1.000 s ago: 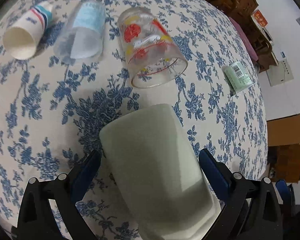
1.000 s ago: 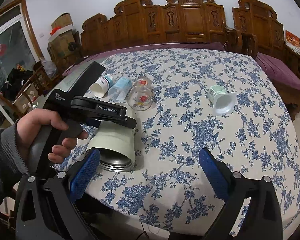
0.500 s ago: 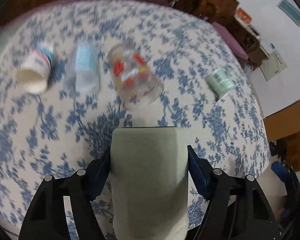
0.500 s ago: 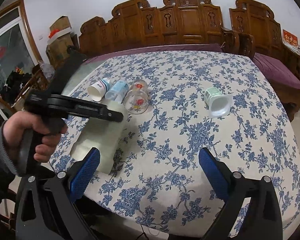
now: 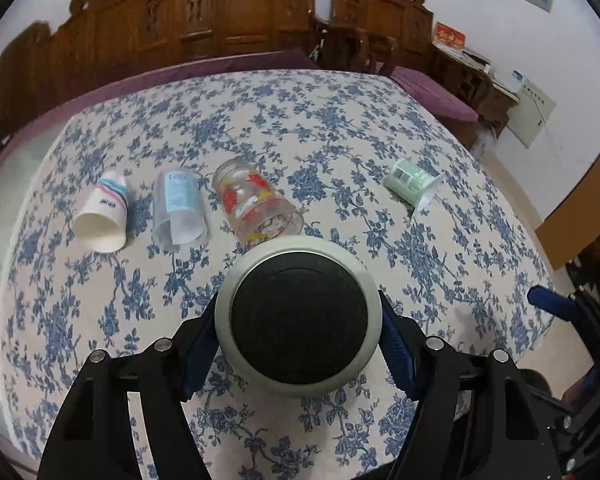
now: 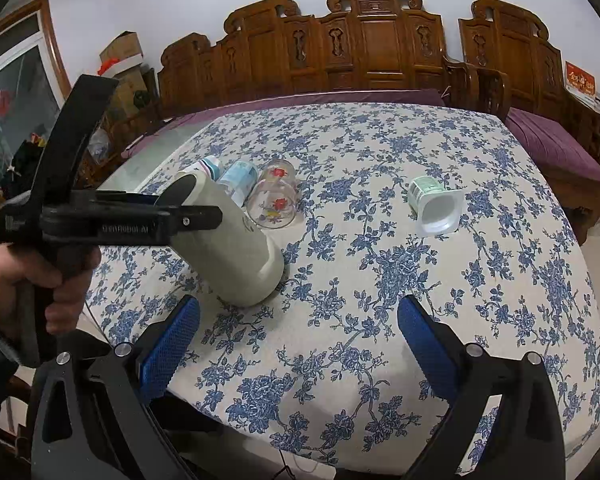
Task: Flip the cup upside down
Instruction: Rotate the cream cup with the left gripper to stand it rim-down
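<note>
My left gripper (image 5: 298,344) is shut on a pale grey-green cup (image 5: 298,316); its black base faces the left wrist camera. In the right wrist view the cup (image 6: 232,248) is tilted, mouth end down, touching or just above the tablecloth, base end up to the left, with the left gripper (image 6: 188,216) clamped around its upper part. My right gripper (image 6: 298,344) is open and empty, over the table's near edge, to the right of the cup.
Lying on their sides on the flowered tablecloth (image 5: 340,128): a paper cup (image 5: 104,216), a clear plastic cup (image 5: 178,208), a printed glass (image 5: 256,204) and a green yogurt cup (image 5: 414,184). Carved wooden benches (image 6: 360,48) stand behind the table.
The left gripper closed on the lying cup, lifted it and swung it round, so its base now faces the left camera and its mouth end points down at the table.
</note>
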Available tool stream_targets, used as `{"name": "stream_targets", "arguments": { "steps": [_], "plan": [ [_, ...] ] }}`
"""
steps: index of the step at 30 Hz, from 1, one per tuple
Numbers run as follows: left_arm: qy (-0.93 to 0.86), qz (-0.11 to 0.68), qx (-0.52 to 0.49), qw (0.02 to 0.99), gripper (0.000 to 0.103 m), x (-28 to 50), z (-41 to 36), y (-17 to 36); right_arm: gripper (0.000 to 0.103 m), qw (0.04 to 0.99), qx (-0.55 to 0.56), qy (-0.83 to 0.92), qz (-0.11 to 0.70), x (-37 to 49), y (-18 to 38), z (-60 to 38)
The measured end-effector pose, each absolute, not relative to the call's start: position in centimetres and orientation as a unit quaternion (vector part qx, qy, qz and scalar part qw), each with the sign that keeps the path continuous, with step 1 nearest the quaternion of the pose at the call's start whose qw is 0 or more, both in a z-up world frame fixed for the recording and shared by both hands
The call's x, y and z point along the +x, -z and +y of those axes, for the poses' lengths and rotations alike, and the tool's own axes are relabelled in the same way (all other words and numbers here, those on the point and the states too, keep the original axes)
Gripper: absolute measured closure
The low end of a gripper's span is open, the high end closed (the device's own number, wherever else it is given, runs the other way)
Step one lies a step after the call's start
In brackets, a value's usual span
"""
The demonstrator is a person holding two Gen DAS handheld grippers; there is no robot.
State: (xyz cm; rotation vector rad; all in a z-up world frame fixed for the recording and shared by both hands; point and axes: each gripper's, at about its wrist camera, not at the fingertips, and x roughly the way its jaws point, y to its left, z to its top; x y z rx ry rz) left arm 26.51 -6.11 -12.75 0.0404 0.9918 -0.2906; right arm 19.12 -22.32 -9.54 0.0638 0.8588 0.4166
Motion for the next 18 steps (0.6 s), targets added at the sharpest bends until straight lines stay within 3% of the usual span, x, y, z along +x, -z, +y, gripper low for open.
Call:
{"name": "stream_targets", "arguments": {
  "steps": [18],
  "plan": [
    [0.138, 0.458, 0.063, 0.876, 0.035, 27.5, -8.6, 13.4, 0.003, 0.892, 0.040, -0.191, 0.408, 19.5, 9.4, -23.1]
  ]
}}
